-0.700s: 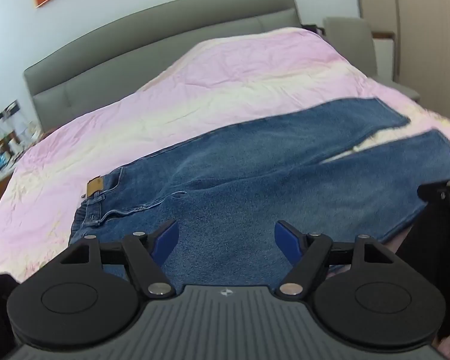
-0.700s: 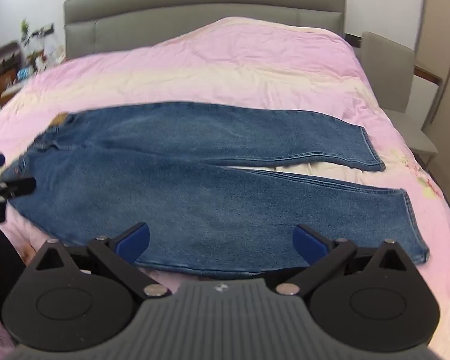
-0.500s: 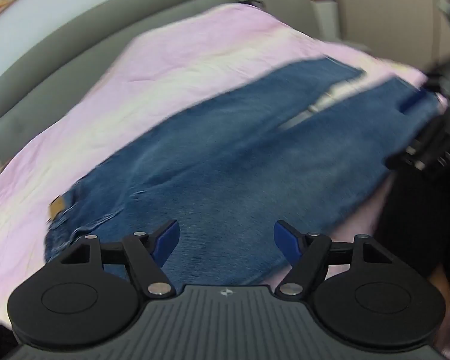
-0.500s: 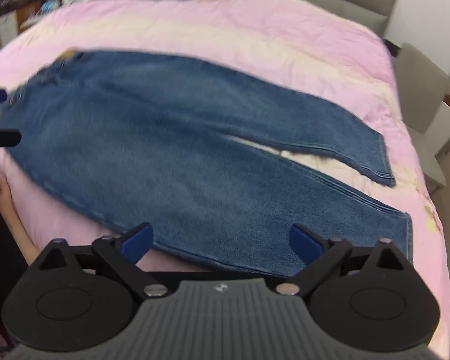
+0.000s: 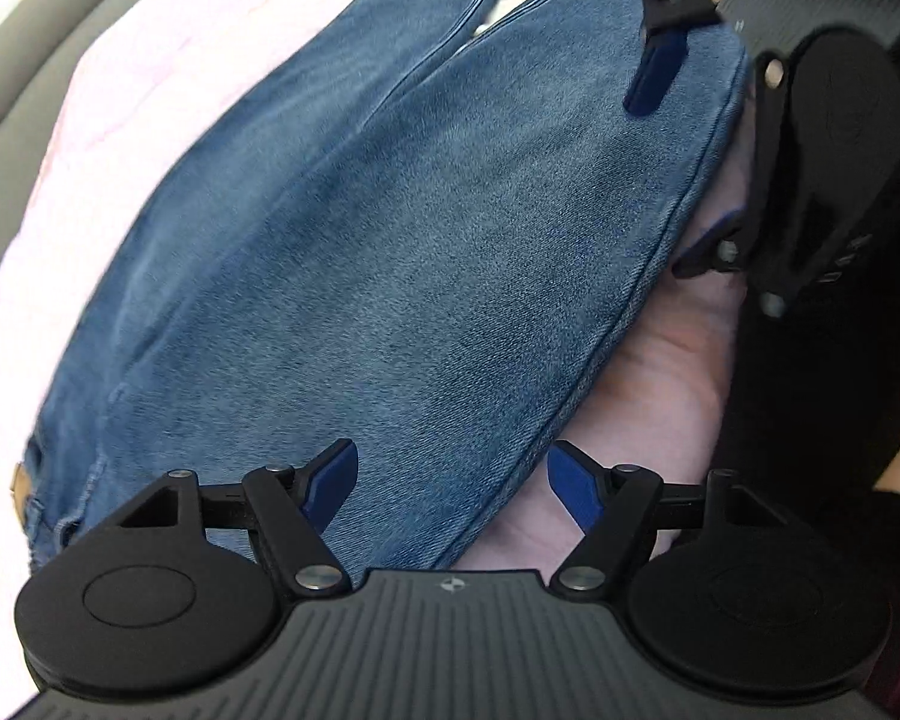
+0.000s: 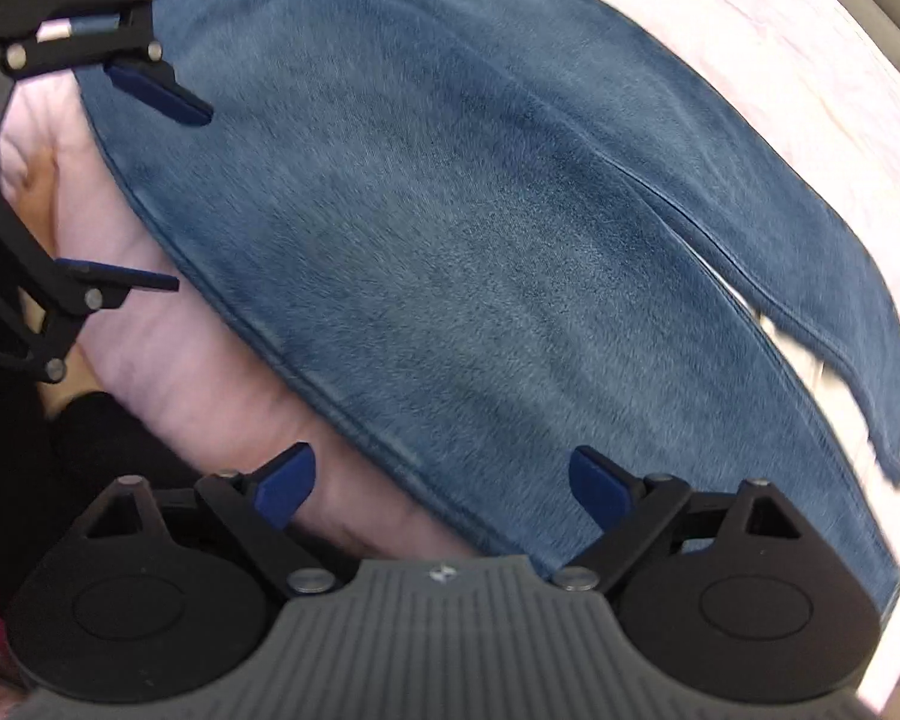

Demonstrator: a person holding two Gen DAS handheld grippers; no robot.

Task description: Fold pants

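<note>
Blue jeans [image 5: 390, 240] [image 6: 480, 240] lie flat on a pink bedspread [image 5: 660, 372] [image 6: 180, 360], both legs spread side by side. The waistband with a tan patch [image 5: 21, 480] is at the left; the leg hems [image 6: 894, 396] are at the right. My left gripper [image 5: 450, 480] [image 6: 150, 186] is open low over the near side seam by the hip, denim between its blue pads but untouched. My right gripper [image 6: 444, 480] [image 5: 678, 162] is open over the same seam further down the leg, one pad over bedspread, one over denim.
The grey padded headboard [image 5: 6, 90] [image 6: 894, 0] runs along the far side of the bed. A person's dark clothing [image 5: 810, 420] [image 6: 30, 480] stands close against the near edge of the bed, behind both grippers.
Both grippers have tipped downward and come in close over the near edge of the jeans. The room and most of the headboard have left view. Both sets of jaws have stayed open.
</note>
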